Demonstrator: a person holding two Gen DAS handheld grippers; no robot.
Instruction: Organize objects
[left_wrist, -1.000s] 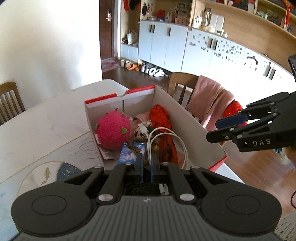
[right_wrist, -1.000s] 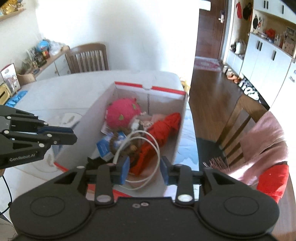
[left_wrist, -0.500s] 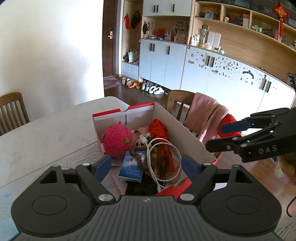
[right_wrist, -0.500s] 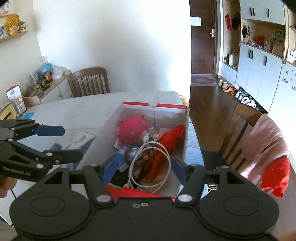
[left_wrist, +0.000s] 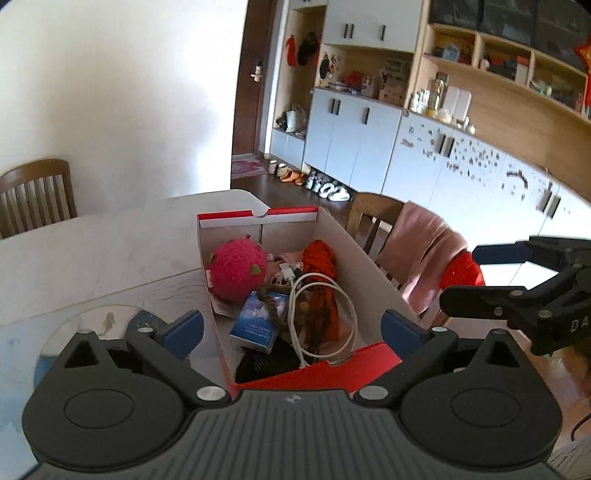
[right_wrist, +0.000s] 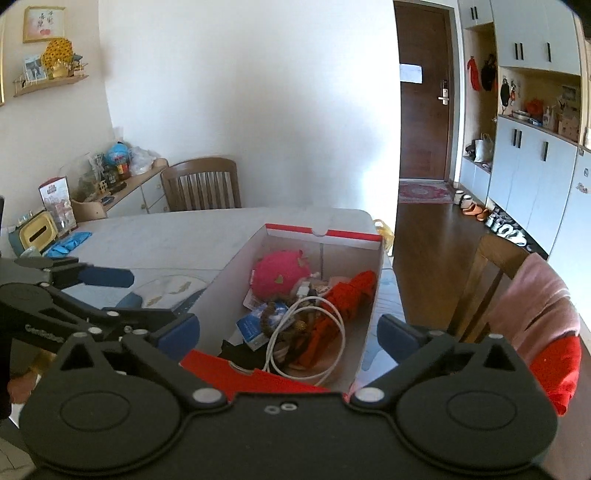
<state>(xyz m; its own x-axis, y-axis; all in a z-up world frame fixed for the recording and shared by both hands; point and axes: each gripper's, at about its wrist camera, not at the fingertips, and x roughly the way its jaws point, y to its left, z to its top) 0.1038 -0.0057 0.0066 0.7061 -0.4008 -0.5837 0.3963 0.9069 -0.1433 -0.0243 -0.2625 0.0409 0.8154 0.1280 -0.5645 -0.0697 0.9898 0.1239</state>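
**While both grippers open, box sits filled on table**

Left gripper (left_wrist: 291, 328) and right gripper (right_wrist: 288, 332) spread wider, grasping nothing. Cardboard box (left_wrist: 373, 273) holds pink plush (left_wrist: 238, 269) and white cable (left_wrist: 325, 317). Only the right wrist view shows a cluttered sideboard (right_wrist: 122, 184).

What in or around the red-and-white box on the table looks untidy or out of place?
Inside the box nothing is spilled or damaged, but the things lie heaped: the white cable loops loosely over the orange cloth and the blue booklet lies tilted beside the pink plush.
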